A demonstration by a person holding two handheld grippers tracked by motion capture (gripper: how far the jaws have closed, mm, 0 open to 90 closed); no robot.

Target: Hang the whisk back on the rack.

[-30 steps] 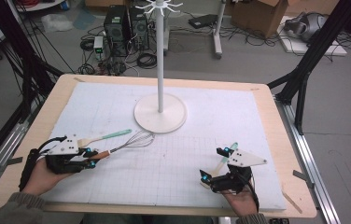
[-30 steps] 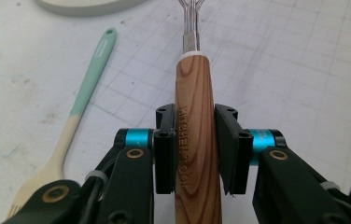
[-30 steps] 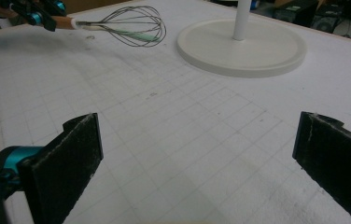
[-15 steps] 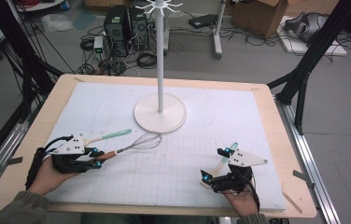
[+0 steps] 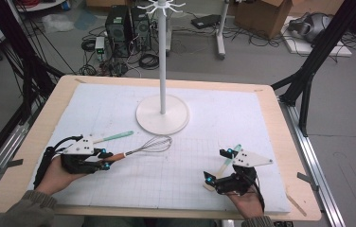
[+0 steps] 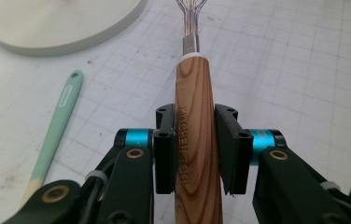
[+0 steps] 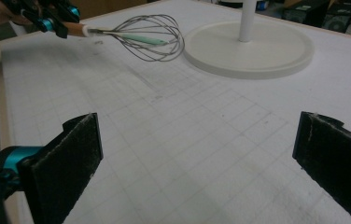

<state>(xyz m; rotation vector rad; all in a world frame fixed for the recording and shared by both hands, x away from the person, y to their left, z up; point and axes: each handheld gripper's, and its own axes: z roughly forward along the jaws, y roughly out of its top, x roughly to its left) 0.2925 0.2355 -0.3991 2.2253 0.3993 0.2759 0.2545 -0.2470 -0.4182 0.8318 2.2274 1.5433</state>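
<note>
A wire whisk (image 5: 153, 144) with a wooden handle (image 6: 196, 98) points toward the white stand's round base (image 5: 163, 117). My left gripper (image 5: 103, 160) at the mat's left is shut on that handle, with both pads pressed against the wood (image 6: 194, 149). In the right gripper view the whisk (image 7: 151, 37) appears far off beside the base (image 7: 253, 46). My right gripper (image 5: 218, 165) stands open near the front right, with bare mat between its jaws (image 7: 201, 154). A mint-green spatula (image 5: 114, 137) lies just behind the left gripper.
The stand's thin pole rises from the base to a ring of hooks (image 5: 161, 6). A second mint-tipped utensil (image 5: 236, 149) lies partly under my right gripper. The white gridded mat (image 5: 176, 175) covers the wooden table (image 5: 285, 142). Computers and cables sit on the floor beyond.
My left gripper has carried the whisk a little to the right, toward the middle of the mat. The right gripper has not moved.
</note>
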